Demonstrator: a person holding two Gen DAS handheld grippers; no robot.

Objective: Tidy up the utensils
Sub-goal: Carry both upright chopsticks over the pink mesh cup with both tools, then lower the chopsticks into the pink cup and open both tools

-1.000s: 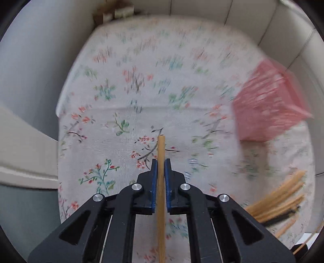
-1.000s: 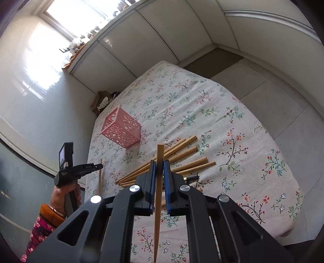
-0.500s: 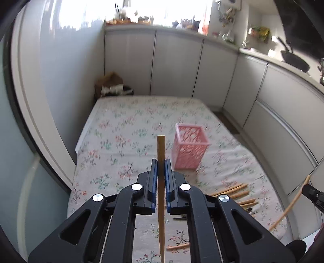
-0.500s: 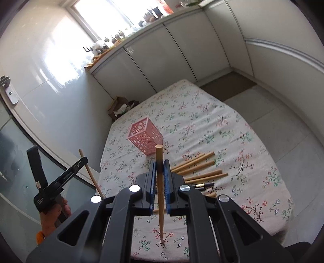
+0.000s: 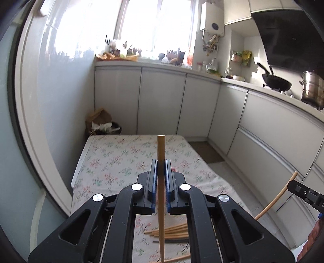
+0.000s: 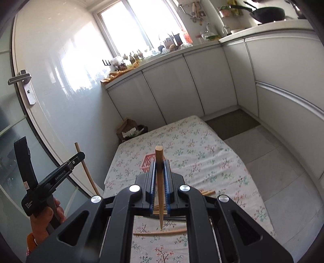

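Tapering wooden chopstick [image 6: 159,182], blunt end up, pale bamboo

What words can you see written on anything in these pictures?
On the side of the left gripper, white print that seems to read "GenRobot.AI", though it is small.
On the left gripper's handle, small white print, too small to read.
Elsewhere, no readable text: anything on the counter clutter and the wall heater is too blurred to read.

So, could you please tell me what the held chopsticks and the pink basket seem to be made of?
The chopstick in the left gripper looks like bamboo or light wood: matte tan. The chopstick in the right gripper looks alike. The pink basket, mostly hidden, seems moulded plastic with lattice openings.
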